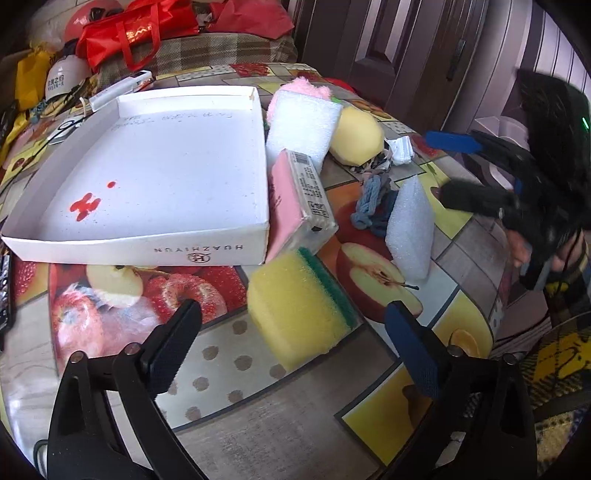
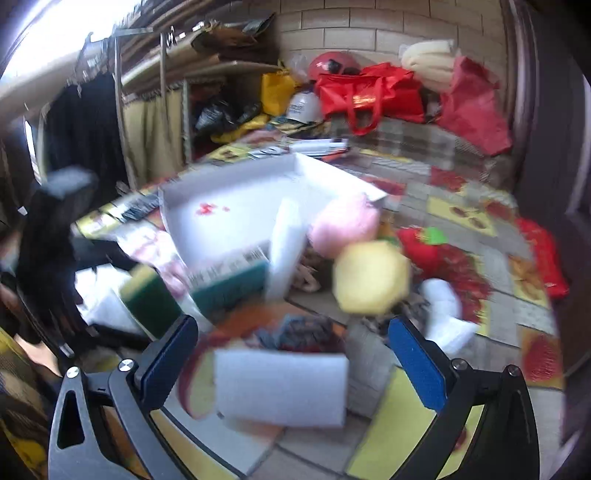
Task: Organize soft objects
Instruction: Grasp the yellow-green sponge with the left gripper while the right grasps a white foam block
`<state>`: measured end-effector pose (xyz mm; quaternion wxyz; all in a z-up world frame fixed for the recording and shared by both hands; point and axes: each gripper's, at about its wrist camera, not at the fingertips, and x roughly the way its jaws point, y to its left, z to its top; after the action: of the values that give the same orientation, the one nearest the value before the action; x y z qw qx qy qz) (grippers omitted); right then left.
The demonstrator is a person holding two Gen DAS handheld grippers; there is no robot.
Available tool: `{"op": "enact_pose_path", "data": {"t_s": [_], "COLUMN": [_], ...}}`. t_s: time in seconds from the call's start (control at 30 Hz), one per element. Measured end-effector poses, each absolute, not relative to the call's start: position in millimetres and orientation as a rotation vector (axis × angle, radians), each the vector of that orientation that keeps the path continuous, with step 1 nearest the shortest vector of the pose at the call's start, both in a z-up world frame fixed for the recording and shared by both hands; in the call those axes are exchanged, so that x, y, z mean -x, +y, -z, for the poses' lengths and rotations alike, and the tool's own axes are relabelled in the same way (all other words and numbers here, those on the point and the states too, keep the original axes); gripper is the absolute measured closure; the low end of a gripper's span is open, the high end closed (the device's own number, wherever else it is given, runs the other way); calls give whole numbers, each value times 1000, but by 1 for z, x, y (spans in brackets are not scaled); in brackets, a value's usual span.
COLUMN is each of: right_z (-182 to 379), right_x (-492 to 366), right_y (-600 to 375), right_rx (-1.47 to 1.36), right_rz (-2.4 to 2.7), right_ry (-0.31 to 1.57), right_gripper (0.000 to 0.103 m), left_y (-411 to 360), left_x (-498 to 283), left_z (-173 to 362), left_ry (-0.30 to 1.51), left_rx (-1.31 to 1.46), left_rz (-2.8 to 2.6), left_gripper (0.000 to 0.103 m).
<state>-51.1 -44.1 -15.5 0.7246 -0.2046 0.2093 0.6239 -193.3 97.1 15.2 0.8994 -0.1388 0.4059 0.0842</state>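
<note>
An empty white box lid (image 1: 155, 162) lies on the fruit-print tablecloth. Soft things crowd its right side: a yellow-green sponge (image 1: 299, 306), a pink tissue pack (image 1: 299, 199), a white foam block (image 1: 301, 125), a pink plush (image 1: 306, 86), a yellow round sponge (image 1: 356, 136), a blue yarn bundle (image 1: 371, 201) and a white foam wedge (image 1: 410, 229). My left gripper (image 1: 291, 339) is open, just short of the yellow-green sponge. My right gripper (image 2: 293, 354) is open above the white foam wedge (image 2: 280, 387); it also shows as the right gripper (image 1: 439, 168) beyond that wedge.
Red bags (image 1: 129, 29), a white helmet (image 1: 64, 79) and clutter fill the far side of the table. A dark wooden door (image 1: 388, 48) stands behind. The table edge curves off at the right near a hand (image 1: 517, 247). A white sock (image 1: 400, 149) lies beside the yellow sponge.
</note>
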Motion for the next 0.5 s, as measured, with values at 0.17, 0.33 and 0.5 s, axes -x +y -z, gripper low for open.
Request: {"op": "enact_pose_path", "data": {"t_s": [0.17, 0.33, 0.5], "right_z": [29, 45, 49], "right_x": [44, 40, 36], "right_y": [-6, -12, -58], "right_rx": [535, 628, 605], "right_rz": [-1482, -1477, -1486], "right_ry": [577, 716, 833], "right_gripper": [0, 0, 0], "left_y": [94, 103, 109], "left_x": [193, 196, 198], "left_z": [-15, -10, -10], "left_ry": [843, 879, 882], "left_rx": [271, 296, 288], "left_rz": [-171, -183, -204], "left_gripper": [6, 36, 46]}}
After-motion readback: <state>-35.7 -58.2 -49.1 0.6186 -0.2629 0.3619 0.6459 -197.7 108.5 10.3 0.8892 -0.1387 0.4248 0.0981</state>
